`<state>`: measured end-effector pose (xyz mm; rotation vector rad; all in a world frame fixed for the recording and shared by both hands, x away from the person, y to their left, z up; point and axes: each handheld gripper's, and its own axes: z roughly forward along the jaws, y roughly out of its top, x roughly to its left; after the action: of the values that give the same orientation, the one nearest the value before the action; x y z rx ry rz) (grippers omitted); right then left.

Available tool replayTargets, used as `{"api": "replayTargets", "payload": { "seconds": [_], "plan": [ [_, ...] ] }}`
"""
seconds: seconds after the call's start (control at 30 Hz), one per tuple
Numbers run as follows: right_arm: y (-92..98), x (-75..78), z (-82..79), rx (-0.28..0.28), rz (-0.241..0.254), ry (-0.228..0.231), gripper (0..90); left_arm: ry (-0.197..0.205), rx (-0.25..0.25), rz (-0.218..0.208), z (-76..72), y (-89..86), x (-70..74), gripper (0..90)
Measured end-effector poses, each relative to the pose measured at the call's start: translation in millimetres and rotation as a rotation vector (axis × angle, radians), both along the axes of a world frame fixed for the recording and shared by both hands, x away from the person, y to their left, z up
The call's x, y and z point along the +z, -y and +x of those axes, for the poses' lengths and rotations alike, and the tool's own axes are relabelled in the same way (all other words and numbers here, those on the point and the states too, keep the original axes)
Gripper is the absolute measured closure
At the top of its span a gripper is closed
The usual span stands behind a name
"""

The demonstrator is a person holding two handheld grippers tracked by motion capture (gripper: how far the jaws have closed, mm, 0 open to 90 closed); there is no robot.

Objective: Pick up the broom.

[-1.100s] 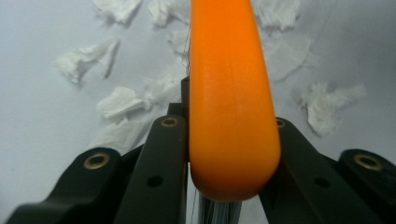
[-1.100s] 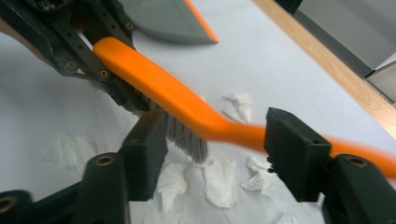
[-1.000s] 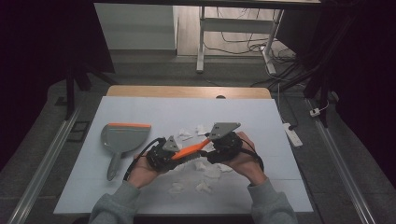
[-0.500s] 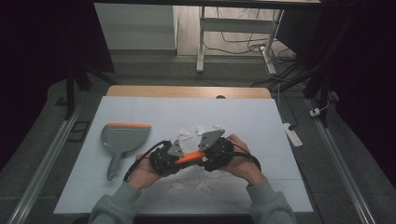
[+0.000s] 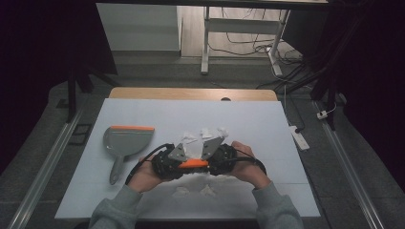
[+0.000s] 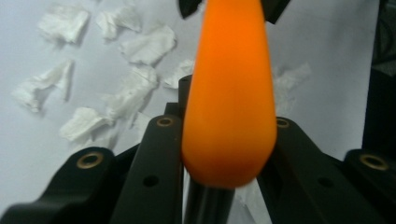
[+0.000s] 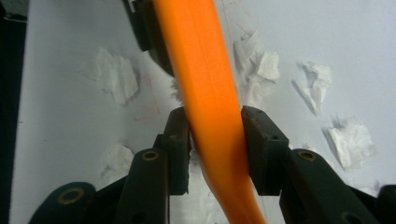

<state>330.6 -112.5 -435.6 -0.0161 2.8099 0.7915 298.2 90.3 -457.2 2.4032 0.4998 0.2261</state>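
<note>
Gripping one smooth orange plastic handle (image 5: 194, 163) (probably a brush) are both the left hand-held gripper (image 5: 177, 164) and the right hand-held gripper (image 5: 210, 163), whose jaws have just been closing, above scattered white paper scraps (image 6: 145, 45).

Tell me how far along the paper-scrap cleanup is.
Done: the orange brush handle is picked up, clamped by the left gripper; the right gripper has just been closing and its fingers now pinch it too. In hand: steadying the brush above the table. Left: paper scraps lie scattered, unswept; the dustpan sits apart, unused.
</note>
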Motion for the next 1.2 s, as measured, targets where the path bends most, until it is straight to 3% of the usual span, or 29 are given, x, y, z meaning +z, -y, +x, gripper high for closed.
{"api": "replayTargets", "payload": {
  "seconds": [0.17,0.2,0.27,0.3,0.37,0.5,0.53,0.7,0.93,1.2],
  "plan": [
    [5.6,3.5,4.1,-0.013,0.054,-0.02,66.3,0.033,0.048,-0.048,-0.2,-6.3,2.1,62.4],
    [6.5,4.2,4.4,-0.03,0.062,-0.016,66.4,0.045,0.105,-0.079,0.7,-10.0,4.2,57.8],
    [8.2,5.0,5.7,-0.044,0.069,-0.007,66.4,0.045,0.129,-0.099,1.1,-11.8,4.9,47.2],
    [9.6,5.5,6.8,-0.058,0.082,-0.005,66.5,0.073,0.178,-0.128,0.6,-18.6,7.4,43.3],
    [12.2,6.4,9.1,-0.085,0.102,-0.007,66.5,0.091,0.207,-0.145,-0.4,-23.7,9.3,37.9],
    [16.7,6.9,13.2,-0.132,0.115,-0.002,66.5,0.122,0.29,-0.195,-5.5,-43.5,14.6,35.4],
    [20.2,7.2,16.3,-0.172,0.127,0.009,66.6,0.13,0.304,-0.194,-7.5,-48.4,15.2,35.3],
    [29.4,9.4,21.8,-0.223,0.173,0.008,66.7,0.148,0.363,-0.205,-20.6,-72.7,11.7,34.7],
    [43.0,12.6,29.7,-0.286,0.222,0.009,66.8,0.13,0.471,-0.246,-26.3,-104.1,-0.3,34.9],
    [54.4,13.3,39.4,-0.351,0.256,0.016,66.8,0.102,0.528,-0.223,-28.3,-122.4,-14.5,34.0]
  ]
}}
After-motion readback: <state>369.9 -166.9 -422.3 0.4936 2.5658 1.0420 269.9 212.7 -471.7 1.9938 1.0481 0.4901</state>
